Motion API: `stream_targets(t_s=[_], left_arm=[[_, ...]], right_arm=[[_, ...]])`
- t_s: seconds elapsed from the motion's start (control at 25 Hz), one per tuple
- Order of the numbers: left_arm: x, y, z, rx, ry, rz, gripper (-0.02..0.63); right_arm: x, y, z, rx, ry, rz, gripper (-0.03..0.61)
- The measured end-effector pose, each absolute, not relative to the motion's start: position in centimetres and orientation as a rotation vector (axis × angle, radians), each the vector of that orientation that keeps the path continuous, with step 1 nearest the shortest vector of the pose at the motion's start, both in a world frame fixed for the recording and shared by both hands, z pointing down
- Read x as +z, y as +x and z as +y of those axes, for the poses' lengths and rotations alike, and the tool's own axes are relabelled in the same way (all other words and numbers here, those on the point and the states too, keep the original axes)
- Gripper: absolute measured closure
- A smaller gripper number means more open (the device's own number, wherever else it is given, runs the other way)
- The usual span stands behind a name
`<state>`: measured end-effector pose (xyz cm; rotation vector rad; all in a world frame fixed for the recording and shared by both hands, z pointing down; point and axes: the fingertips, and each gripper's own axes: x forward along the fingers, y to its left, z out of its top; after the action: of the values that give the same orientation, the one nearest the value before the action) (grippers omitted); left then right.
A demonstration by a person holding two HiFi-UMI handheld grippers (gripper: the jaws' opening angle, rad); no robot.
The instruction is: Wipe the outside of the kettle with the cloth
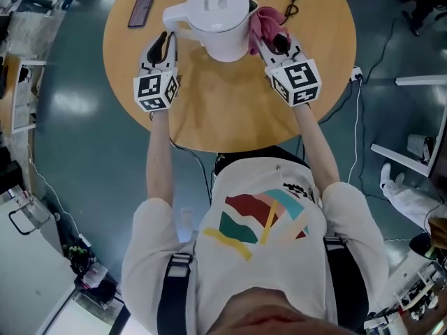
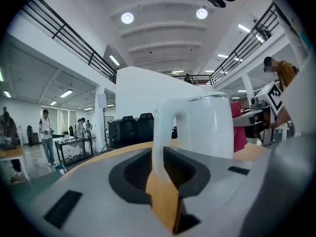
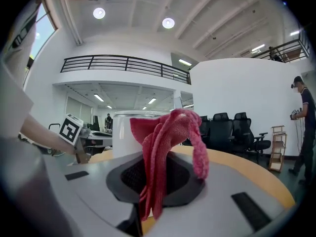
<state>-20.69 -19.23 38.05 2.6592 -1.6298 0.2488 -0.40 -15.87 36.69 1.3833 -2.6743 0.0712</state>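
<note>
The left hand-held gripper [image 1: 166, 42] is clamping its jaws on the curved handle [image 2: 163, 127] of the white plastic kettle [image 1: 222, 21], which is standing on the round wooden tabletop [image 1: 230, 114] just ahead of it. The right hand-held gripper [image 1: 277, 44] is pinching a crumpled pinkish-red cloth [image 1: 262, 21] (seemingly touching the kettle's side).

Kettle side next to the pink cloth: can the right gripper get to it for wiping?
Probably yes. The right gripper holds the cloth right beside the kettle, with nothing between them, and the left gripper grips the handle on the far side, out of the way.
</note>
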Motion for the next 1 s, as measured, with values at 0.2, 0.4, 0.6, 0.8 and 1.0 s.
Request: stream_targets(t_s=[0.2, 0.4, 0.6, 0.8, 1.0], left_arm=[[37.8, -20.3, -19.3, 0.214, 2.679, -1.594, 0.5], [37.9, -19.9, -19.2, 0.187, 2.662, -1.587, 0.5], [37.7, -19.9, -17.6, 0.23, 2.681, -1.593, 0.501], [37.8, -19.4, -15.5, 0.181, 2.67, -1.604, 0.501], [38.3, -18.6, -13.6, 0.125, 2.673, -1.587, 0.501]], right_arm=[[35.8, -1.2, -14.8, -0.029, 1.314, -2.637, 0.54], [35.1, -3.1, -12.9, -0.147, 1.192, -2.61, 0.54], [34.5, -5.3, -11.3, -0.156, 1.138, -2.6, 0.54], [35.1, -6.2, -10.8, -0.142, 1.189, -2.544, 0.54], [36.6, -9.0, -10.1, -0.129, 1.107, -2.544, 0.54]])
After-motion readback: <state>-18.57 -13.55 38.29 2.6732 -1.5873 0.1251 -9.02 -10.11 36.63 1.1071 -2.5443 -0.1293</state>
